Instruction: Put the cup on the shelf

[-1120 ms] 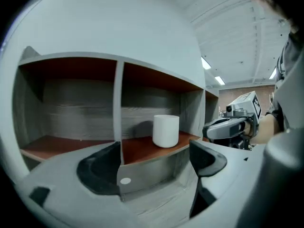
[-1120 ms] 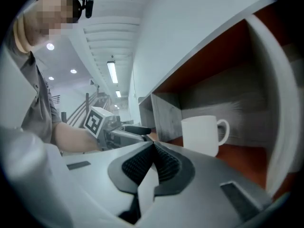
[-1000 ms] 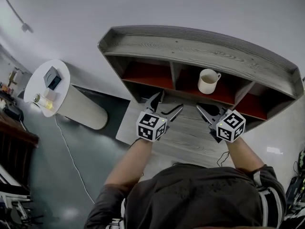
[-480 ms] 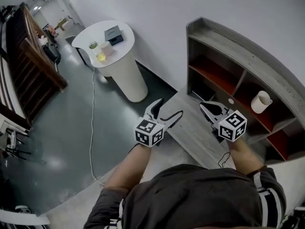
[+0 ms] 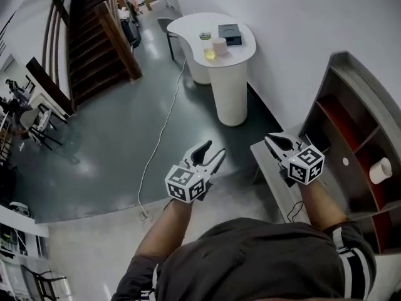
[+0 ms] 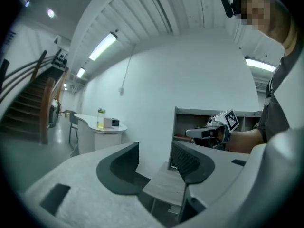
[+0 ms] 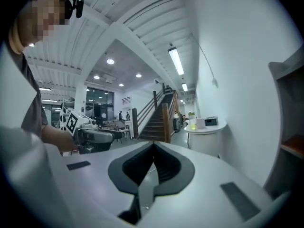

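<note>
The cream cup point(image 5: 380, 170) stands in a compartment of the grey wooden shelf point(image 5: 351, 105), at the far right of the head view, with neither gripper near it. My left gripper point(image 5: 210, 153) hangs over the green floor, left of the shelf. Its jaws are closing, and a gap with nothing in it shows between them in the left gripper view point(image 6: 155, 146). My right gripper point(image 5: 274, 142) is over the low wooden platform point(image 5: 270, 175) in front of the shelf. Its jaws meet at the tips point(image 7: 153, 144) and hold nothing.
A white round table point(image 5: 227, 55) with a box and small bottles stands by the wall ahead. A wooden staircase point(image 5: 94, 30) rises at the back left. A white cable point(image 5: 160, 137) trails across the floor. Chairs and equipment point(image 5: 25, 115) sit at far left.
The head view has swung left, away from the shelf towards the floor and the white table. The left gripper's jaws have narrowed. The cup has stayed in its compartment.
</note>
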`<state>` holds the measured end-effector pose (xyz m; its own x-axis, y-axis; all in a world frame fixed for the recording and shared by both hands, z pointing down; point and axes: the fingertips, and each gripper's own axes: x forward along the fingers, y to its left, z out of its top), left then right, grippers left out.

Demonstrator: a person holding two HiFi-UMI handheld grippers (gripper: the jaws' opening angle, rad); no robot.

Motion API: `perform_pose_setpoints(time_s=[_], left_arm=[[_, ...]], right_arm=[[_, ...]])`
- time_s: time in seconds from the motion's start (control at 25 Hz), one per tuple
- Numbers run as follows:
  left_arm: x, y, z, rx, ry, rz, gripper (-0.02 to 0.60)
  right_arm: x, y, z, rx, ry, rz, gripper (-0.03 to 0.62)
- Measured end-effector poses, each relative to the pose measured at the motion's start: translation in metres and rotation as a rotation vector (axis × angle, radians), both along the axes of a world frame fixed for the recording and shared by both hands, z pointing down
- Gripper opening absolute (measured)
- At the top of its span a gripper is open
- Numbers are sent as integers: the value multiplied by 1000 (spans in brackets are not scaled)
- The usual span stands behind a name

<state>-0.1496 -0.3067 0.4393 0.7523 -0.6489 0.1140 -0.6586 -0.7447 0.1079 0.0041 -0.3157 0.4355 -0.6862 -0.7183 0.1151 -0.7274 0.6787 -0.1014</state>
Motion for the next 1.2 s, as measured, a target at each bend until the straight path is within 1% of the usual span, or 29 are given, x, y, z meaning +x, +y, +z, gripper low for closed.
perform_pose_setpoints(time_s=[0.16,0.28,0.48,0.6,0.72,0.88,1.0,1.2], left_arm=[[-77,12,-2,0,18,-115,182],[-125,26,-3,-3,38,-192,155],[-192,48,-3,-2,64,-290,106],[-222,59,-3,-7,89,-325,58],[-242,67,-3,-4,106,-349,23],[-258,73,-4,-4,117,-370,11],[-261,74,-3,-3,118,-370,6],[-255,71,-2,1,116,-362,5]], right_arm=[[-67,-8,-4,5,8,-101,-9],[-109,-10,-6,9,18,-166,-9],[-169,-10,-10,17,32,-252,-9],[-200,-8,-11,23,42,-294,-9],[-221,-6,-11,24,53,-325,-9],[-235,-3,-10,19,62,-347,-9],[-236,-4,-9,16,64,-345,-9],[-231,-7,-5,4,60,-336,-9]])
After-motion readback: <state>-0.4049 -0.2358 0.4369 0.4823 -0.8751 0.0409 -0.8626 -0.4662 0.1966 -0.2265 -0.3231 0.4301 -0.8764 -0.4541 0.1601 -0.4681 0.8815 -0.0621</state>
